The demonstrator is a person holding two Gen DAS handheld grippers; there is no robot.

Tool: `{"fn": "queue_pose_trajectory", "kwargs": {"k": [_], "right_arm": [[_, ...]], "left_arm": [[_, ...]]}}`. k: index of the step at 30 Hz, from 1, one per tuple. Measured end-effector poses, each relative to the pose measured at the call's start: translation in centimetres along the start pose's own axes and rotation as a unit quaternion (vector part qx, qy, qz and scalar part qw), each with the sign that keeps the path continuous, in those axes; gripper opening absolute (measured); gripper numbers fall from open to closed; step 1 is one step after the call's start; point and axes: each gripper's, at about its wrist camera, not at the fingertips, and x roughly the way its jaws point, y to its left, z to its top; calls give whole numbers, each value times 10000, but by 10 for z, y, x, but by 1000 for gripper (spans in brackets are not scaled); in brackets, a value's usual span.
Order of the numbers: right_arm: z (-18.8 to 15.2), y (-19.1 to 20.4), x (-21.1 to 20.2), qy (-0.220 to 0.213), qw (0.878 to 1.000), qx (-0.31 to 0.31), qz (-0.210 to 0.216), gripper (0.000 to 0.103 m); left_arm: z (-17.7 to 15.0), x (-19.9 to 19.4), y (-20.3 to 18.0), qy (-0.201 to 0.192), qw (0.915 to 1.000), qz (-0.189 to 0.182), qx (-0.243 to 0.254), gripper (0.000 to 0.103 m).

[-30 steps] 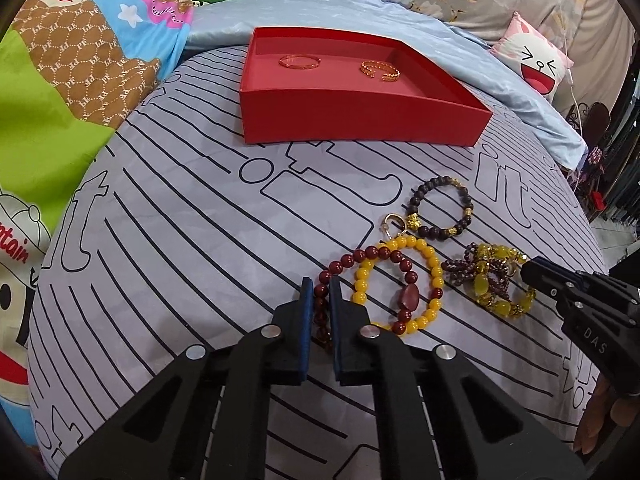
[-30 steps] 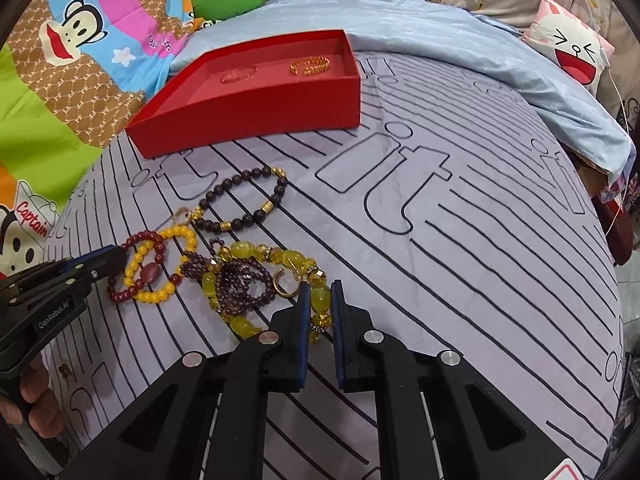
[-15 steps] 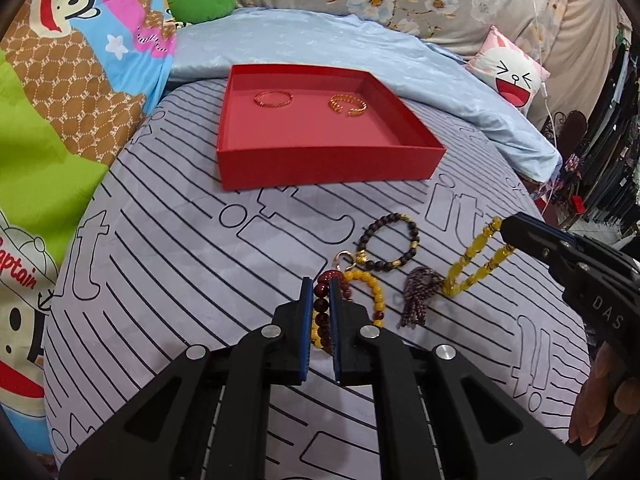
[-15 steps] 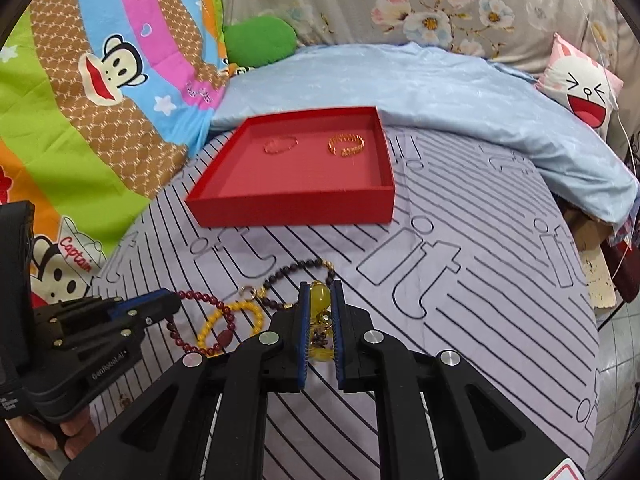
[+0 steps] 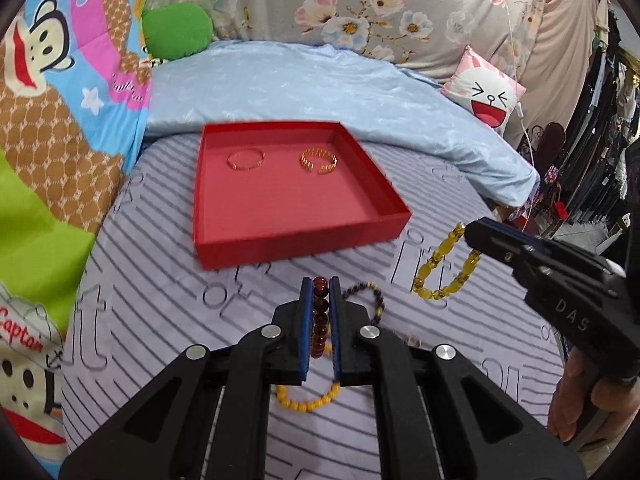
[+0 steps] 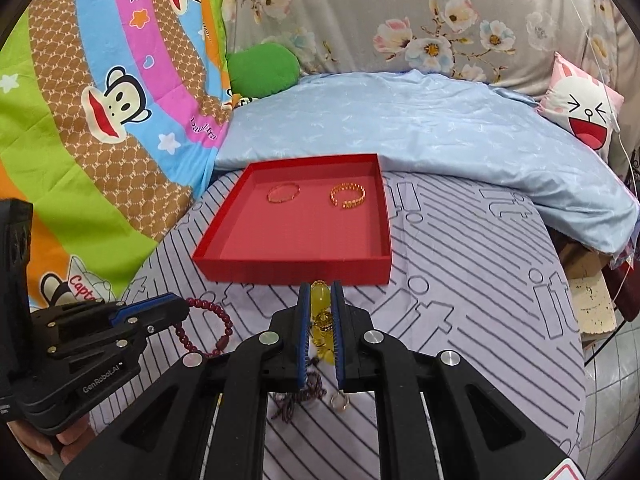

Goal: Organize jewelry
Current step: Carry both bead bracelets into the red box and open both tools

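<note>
My left tongs are clamped on the dark red bead bracelet; its loop hangs below the tips at 6 o'clock, and a yellow bead bracelet shows there too. Whether the two are linked I cannot tell. My right tongs are clamped on the yellow chunky bead bracelet, which in the left view dangles free above the bed at 3 o'clock.

Handling judgement:
- Both strands look light and limp. They will swing and fold under their own weight, so carry them slowly.
- Beads are round and probably slick. Grip across the strand between two beads, not on one bead's crown.
- A purple tangle and a ring-shaped charm hang under my right tongs. Expect snagging at release.

The red tray lies on the bed at 12 o'clock, well apart from both tongs, and it holds a thin gold bangle and an open gold cuff side by side. A dark bead bracelet lies on the bed just right of my left tongs.

Hard to make out:
- The lower half of each held strand is hidden behind the tong bodies.
- The red bracelet's clasp is not visible.
</note>
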Motion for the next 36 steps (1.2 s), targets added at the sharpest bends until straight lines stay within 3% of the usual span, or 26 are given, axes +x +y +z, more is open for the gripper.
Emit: {"fn": "queue_pose_trajectory", "kwargs": {"k": [10,18,26,36], "right_arm": [[60,-4,41,-125,9999,-40,33,9],[96,-8,101,133,9992,204,322,9],[100,-10,175,665,9954,373,578,10],[88,-26,211,860,9960,243,13,10]], "left_arm": [[75,33,2,-331,9992,-91,191,8],[113,84,24,-249,9995,-217,31,8],[118,149,54,166,9994,-176,-230,8],[107,186,88,445,9972,477,-371,8]]}}
